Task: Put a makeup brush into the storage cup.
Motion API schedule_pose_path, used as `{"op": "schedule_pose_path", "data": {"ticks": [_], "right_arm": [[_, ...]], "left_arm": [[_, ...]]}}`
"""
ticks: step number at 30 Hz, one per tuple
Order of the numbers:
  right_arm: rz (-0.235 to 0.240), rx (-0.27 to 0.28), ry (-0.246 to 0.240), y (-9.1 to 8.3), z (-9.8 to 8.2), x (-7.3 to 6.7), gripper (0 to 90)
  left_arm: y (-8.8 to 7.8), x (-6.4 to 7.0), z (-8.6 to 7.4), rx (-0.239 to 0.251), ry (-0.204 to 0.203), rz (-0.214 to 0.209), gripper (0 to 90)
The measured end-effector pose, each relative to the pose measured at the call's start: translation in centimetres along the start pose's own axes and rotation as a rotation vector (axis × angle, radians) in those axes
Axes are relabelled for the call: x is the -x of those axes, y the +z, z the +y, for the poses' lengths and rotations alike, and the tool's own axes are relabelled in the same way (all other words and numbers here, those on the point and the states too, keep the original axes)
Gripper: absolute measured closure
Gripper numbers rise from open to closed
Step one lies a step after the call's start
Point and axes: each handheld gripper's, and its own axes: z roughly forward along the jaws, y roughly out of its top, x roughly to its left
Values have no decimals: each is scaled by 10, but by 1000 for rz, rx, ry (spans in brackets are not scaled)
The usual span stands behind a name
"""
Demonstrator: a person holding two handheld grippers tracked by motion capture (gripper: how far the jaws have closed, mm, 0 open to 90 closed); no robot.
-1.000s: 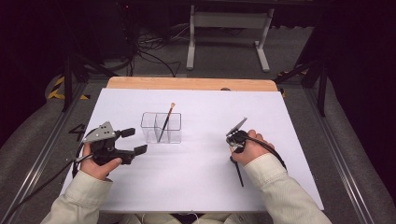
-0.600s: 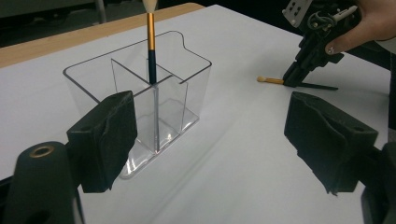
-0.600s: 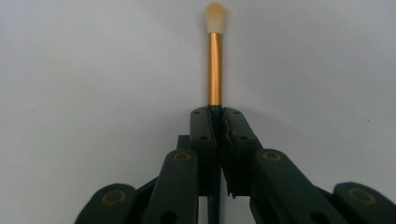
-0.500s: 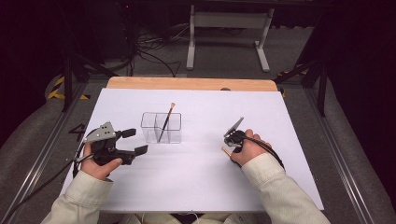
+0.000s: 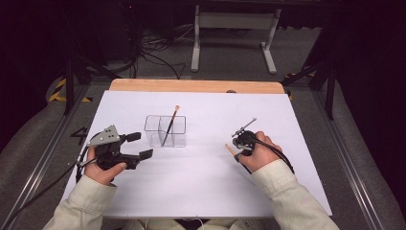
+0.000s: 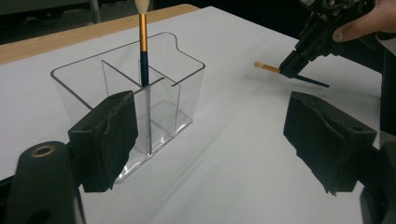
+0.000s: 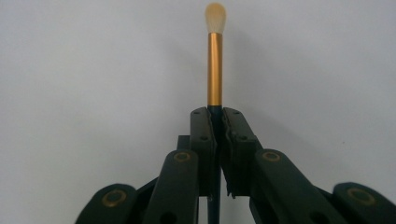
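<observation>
Right gripper view shows the right gripper [image 7: 218, 114] closed on a makeup brush [image 7: 214, 70], held low over the white table [image 5: 201, 182]. This brush is light, thin and slippery; better grip the dark handle. Left gripper [image 5: 141, 145] stands open near the clear organizer [image 5: 165, 131].

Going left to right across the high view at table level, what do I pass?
Left gripper, jaws open → clear organizer holding one brush → second brush, clamped in the right gripper.
</observation>
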Motion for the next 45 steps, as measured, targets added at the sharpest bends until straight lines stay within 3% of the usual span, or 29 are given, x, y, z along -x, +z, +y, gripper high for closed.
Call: {"op": "schedule_pose_path", "data": {"ticks": [7,18,22,23,33,45], "right_arm": [[16,92,-28,-14,-3,-7,844],[58,319,-99,-32,-9,-21,844],[72,369,-106,-34,-11,-24,844],[79,409,-117,-34,-14,-26,843],[125,573,-168,-39,-21,-28,843],[180,729,-244,-40,-26,-32,843]], "left_arm": [[1,1,0,3,-6,-10,186],[1,3,1,18,-3,-18,189],[0,4,1,25,-7,-19,191],[0,4,1,25,-7,-20,191],[2,7,3,40,4,-47,206],[3,11,6,74,7,-88,204]]}}
